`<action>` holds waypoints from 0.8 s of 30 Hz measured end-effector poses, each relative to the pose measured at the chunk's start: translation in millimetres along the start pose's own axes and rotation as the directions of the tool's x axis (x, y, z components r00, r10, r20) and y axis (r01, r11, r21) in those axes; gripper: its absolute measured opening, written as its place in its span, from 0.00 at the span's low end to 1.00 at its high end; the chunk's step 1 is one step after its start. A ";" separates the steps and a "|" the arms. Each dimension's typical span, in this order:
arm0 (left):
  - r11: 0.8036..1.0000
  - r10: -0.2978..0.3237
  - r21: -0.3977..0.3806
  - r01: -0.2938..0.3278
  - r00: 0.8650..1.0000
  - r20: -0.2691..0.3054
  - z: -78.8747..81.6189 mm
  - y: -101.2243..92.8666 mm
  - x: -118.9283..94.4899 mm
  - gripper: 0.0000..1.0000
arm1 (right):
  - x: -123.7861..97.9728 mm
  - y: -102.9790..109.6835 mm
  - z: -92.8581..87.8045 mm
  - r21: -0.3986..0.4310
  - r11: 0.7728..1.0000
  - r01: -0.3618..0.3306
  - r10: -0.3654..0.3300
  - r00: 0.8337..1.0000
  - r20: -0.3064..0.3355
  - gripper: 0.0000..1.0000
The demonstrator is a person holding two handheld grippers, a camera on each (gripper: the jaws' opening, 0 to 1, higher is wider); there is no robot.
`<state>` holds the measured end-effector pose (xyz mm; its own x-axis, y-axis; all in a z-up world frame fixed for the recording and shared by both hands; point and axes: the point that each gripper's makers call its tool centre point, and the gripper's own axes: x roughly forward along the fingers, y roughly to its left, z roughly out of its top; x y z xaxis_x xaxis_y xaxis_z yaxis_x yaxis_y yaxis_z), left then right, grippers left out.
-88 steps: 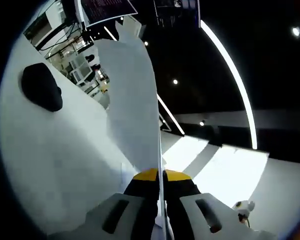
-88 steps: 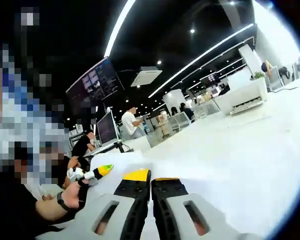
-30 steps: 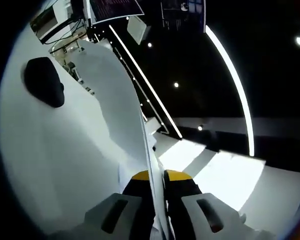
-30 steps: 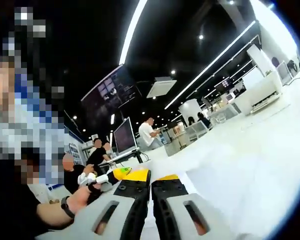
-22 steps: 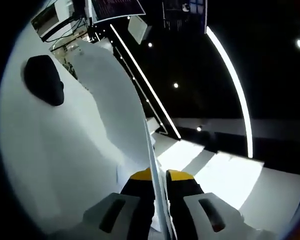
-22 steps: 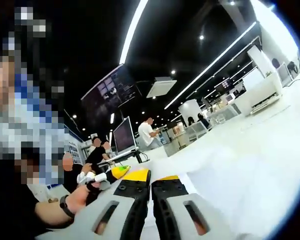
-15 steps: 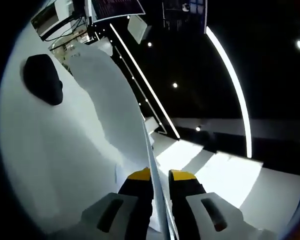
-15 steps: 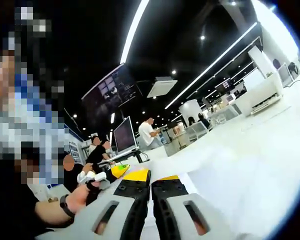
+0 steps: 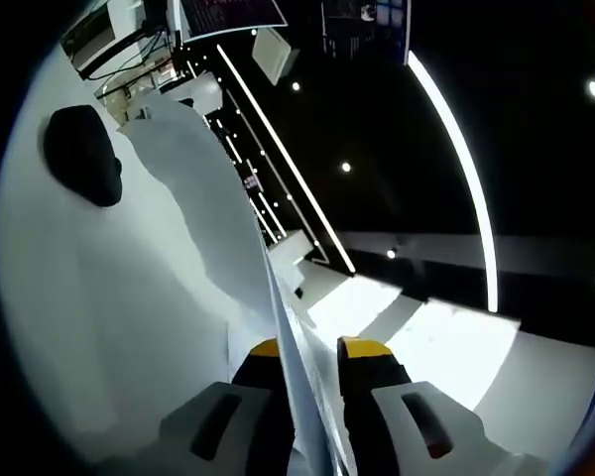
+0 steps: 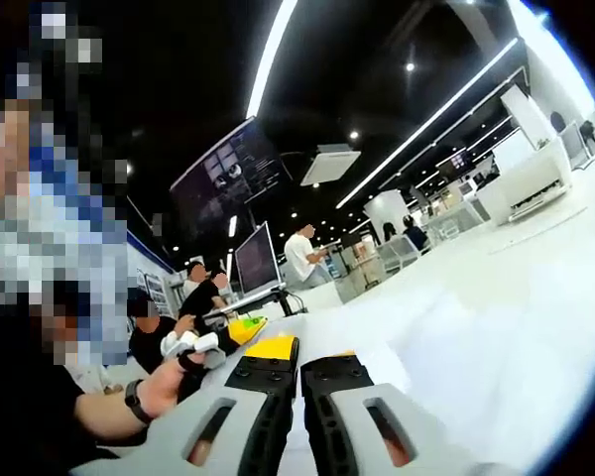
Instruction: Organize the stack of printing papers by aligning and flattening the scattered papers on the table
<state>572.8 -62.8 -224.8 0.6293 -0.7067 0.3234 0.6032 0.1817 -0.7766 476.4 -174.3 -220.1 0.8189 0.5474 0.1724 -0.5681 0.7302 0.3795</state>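
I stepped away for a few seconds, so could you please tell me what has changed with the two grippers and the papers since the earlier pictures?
The left gripper has loosened: its jaws, earlier pinched on the papers, now stand slightly apart with the sheets' edge between them. The sheets have also leaned over in its view. The right gripper stays shut, and the black object on the table is unchanged.

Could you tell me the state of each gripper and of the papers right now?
left gripper: jaws slightly apart, with sheets standing between them.
right gripper: jaws shut together; whether they pinch paper cannot be told.
papers: held on edge, upright and bowed, not lying flat.
black object: resting on the white table, untouched.
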 end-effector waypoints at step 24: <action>1.000 -0.009 -0.006 0.009 1.000 -0.001 0.7 -1.0 0.4 0.20 | 17.7 24.1 -24.2 -0.021 0.993 -0.115 0.112 0.986 -0.122 0.00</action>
<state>572.8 -62.8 -223.5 0.6232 -0.7090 0.3301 0.6063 0.1713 -0.7766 475.3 -137.2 -229.9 0.7341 0.6714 0.1015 -0.6602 0.6707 0.3381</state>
